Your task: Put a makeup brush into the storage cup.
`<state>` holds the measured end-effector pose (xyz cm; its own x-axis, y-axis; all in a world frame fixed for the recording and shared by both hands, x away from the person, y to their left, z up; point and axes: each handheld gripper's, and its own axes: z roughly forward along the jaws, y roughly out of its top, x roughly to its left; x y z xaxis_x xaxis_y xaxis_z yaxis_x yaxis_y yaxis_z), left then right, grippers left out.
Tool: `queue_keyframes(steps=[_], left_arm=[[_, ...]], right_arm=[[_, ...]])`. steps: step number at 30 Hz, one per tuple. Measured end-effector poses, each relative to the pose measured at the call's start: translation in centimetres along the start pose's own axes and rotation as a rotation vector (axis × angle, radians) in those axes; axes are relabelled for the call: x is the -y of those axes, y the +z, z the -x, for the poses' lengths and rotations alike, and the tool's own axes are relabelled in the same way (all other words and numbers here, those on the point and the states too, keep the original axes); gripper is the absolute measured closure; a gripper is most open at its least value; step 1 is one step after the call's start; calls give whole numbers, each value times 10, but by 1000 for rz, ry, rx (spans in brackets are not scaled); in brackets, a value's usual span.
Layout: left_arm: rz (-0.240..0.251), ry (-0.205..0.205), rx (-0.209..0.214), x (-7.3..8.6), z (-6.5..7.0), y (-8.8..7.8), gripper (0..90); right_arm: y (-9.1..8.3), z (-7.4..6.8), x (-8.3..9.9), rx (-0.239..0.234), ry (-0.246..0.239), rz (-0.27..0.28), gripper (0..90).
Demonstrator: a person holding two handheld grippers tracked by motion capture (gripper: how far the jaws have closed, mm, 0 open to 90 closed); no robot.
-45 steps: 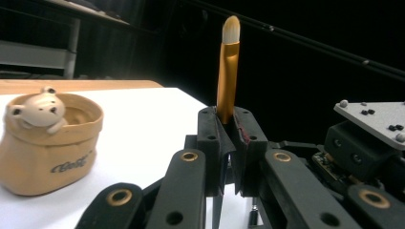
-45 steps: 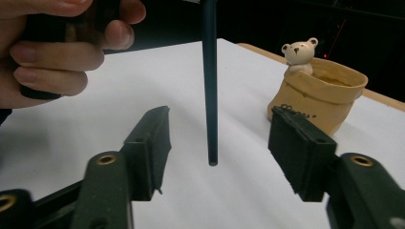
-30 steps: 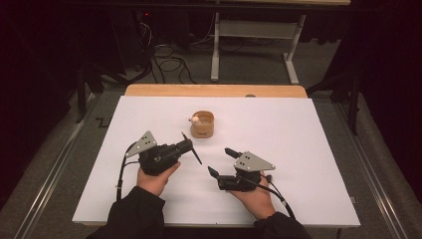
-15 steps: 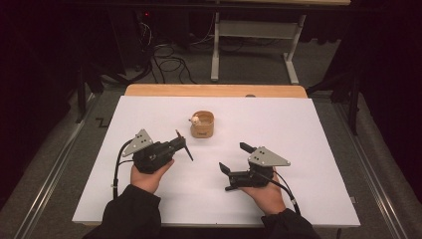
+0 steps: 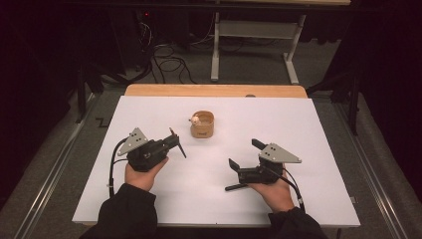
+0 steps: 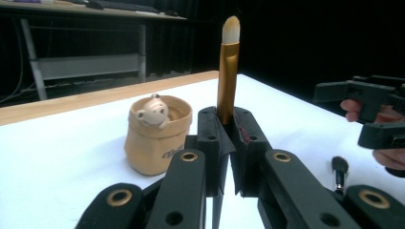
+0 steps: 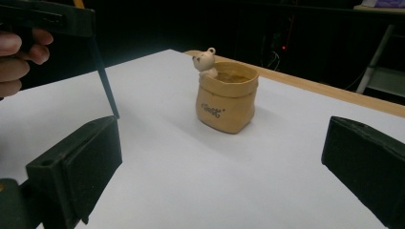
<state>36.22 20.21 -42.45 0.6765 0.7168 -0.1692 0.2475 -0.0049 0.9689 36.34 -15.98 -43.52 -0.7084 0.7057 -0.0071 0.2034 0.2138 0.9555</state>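
Your right gripper [image 5: 245, 153] has just been opening its jaws, and they now stand wide apart with nothing between them; in the right gripper view there is bare white table [image 7: 157, 191] between the two pads. Compared with a second ago, that hand has also drifted a little to your right, away from the middle of the table. A dark second brush [image 5: 234, 187] lies flat on the table just beside that gripper, apart from the jaws, so it looks like you have let it go or have not taken it up; the frames do not show which. Your left gripper [image 6: 228, 119] has not changed: its jaws are closed tight on the gold-banded brush [image 6: 228, 71], bristles up, dark handle hanging below the pads. The small tan pot [image 5: 202, 125] with the little bear on its rim stands upright in the middle of the table, near the left gripper and ahead of it, with no brush in it that can be seen. To my eye the work now rests with your left hand: the held brush is ready to be carried over the pot's mouth, while the right hand is free to steady the pot or pick up the loose brush.
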Motion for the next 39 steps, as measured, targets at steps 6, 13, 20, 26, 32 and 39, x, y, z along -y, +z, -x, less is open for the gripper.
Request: queue_keyframes(steps=[6,13,20,26,32,39], left_arm=[[-1,5,-25,0,-5,-3,838],[-1,6,-48,0,-9,-5,838],[-2,3,-60,0,-11,-6,838],[-3,5,-68,-4,-9,-6,838],[19,-8,-84,-14,-5,-2,838],[26,2,-98,-33,1,3,838]], right_arm=[[-9,9,1,19,7,5,6],[-16,16,4,39,7,6,6],[-22,21,8,55,12,0,6],[-28,26,10,73,14,5,6],[-35,31,13,68,25,-5,6],[-45,37,21,85,18,-26,6]])
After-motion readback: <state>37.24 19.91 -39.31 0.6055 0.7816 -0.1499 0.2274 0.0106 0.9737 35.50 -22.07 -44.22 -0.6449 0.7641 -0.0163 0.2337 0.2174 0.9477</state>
